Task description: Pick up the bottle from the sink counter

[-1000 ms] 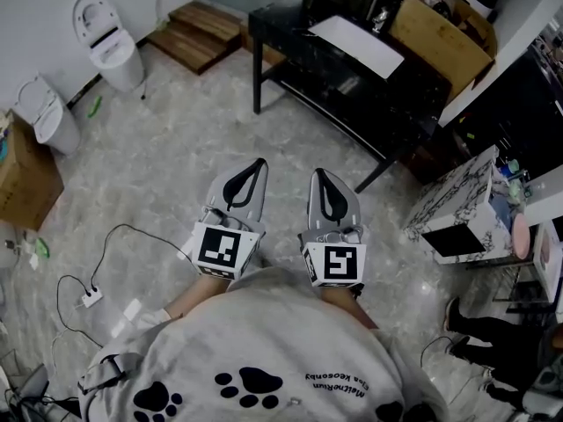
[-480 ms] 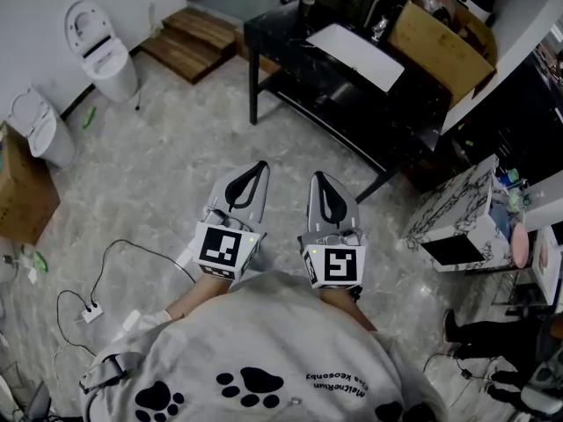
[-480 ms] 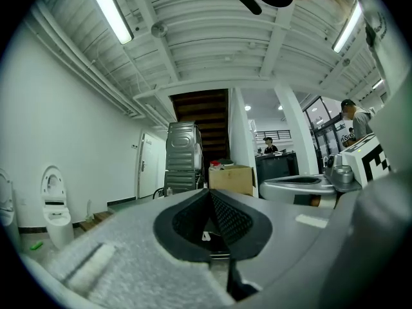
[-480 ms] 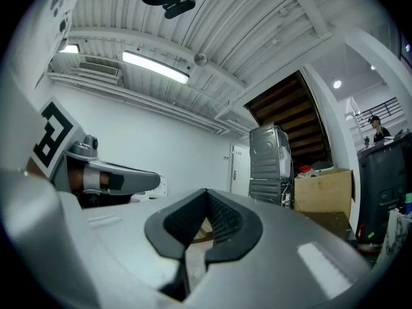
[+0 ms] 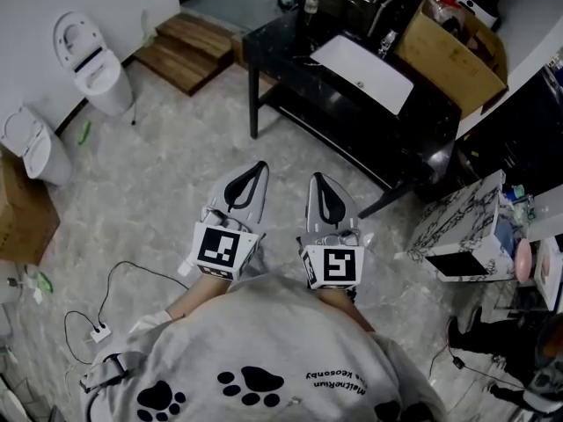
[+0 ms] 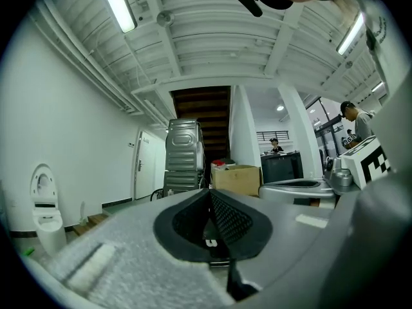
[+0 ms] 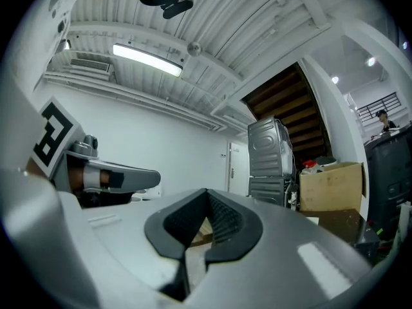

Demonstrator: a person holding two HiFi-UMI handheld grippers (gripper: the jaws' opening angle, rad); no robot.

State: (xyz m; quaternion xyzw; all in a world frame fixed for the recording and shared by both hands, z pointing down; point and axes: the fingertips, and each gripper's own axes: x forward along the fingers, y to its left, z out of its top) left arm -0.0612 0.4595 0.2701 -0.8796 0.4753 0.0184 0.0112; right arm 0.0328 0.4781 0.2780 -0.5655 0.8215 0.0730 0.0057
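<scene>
Both grippers are held side by side in front of the person's chest, over the marble floor. My left gripper (image 5: 254, 166) (image 6: 209, 193) is shut with nothing between its jaws. My right gripper (image 5: 317, 178) (image 7: 206, 196) is shut and empty too. Ahead stands a black counter (image 5: 290, 47) with a white rectangular sink (image 5: 362, 62). A small bottle-like object (image 5: 310, 5) stands at the counter's far left corner, well beyond both grippers.
A white toilet (image 5: 88, 55) and a second white fixture (image 5: 31, 143) stand at the left wall by wooden steps (image 5: 189, 47). A cardboard box (image 5: 453, 38) sits behind the counter. A marble-patterned cabinet (image 5: 457, 227) is at the right. Cables (image 5: 106, 323) lie on the floor.
The head view has shifted: the black counter sits slightly lower and nearer, and the toilet has slid left. Both grippers stay shut, side by side, in the same place.
</scene>
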